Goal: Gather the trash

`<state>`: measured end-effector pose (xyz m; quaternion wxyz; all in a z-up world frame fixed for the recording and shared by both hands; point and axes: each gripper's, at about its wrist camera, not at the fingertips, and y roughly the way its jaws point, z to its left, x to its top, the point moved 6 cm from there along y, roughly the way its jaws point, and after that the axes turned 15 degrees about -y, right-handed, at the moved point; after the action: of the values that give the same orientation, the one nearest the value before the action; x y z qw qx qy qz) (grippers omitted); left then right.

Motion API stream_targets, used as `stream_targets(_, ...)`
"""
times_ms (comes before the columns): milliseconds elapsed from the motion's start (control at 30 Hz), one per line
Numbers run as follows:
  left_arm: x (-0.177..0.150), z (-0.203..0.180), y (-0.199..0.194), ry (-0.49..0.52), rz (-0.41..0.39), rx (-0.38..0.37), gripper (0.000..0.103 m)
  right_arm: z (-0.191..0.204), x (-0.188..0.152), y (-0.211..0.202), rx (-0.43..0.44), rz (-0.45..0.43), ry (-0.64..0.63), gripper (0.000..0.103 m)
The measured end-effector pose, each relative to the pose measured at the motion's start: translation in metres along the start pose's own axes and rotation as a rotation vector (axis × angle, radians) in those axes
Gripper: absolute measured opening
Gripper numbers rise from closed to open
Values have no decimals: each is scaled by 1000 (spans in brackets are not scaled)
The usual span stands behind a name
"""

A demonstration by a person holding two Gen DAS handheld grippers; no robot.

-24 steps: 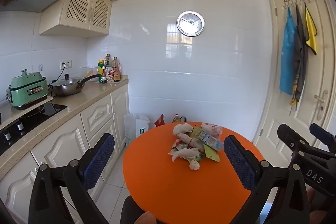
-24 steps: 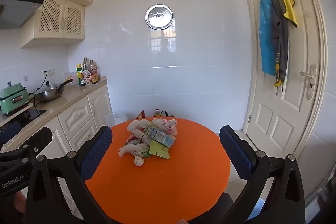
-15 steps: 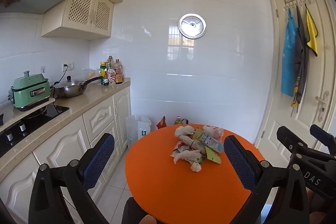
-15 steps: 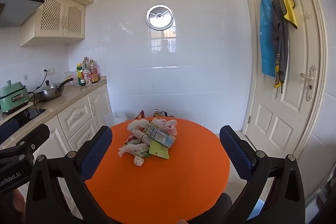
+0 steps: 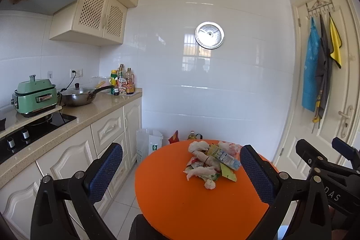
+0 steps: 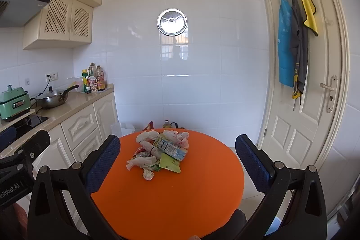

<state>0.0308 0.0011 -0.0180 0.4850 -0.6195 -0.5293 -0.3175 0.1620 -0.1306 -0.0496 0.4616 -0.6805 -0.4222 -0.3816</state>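
Both tongs — left tongs (image 5: 181, 169) and right tongs (image 6: 177, 161) — stay wide and empty, barely drifting since a moment ago, so the trash pile (image 6: 158, 151) still sits untouched mid-bench (image 6: 171, 201) — collection hasn't begun.

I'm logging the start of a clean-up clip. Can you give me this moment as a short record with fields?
surface: round orange table
trash: one pile of crumpled tissues, wrappers and a small carton, toward the table's far side
left hand-held gripper: open, holds nothing, short of the pile
right hand-held gripper: open, holds nothing, short of the pile
bin: none identifiable
progress: nothing picked up yet
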Motion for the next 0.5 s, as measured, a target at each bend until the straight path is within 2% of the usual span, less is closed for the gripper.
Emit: stream_targets(500,5,8,2,-20,1,-31,102,0,0,-1,-4,2,-5,103)
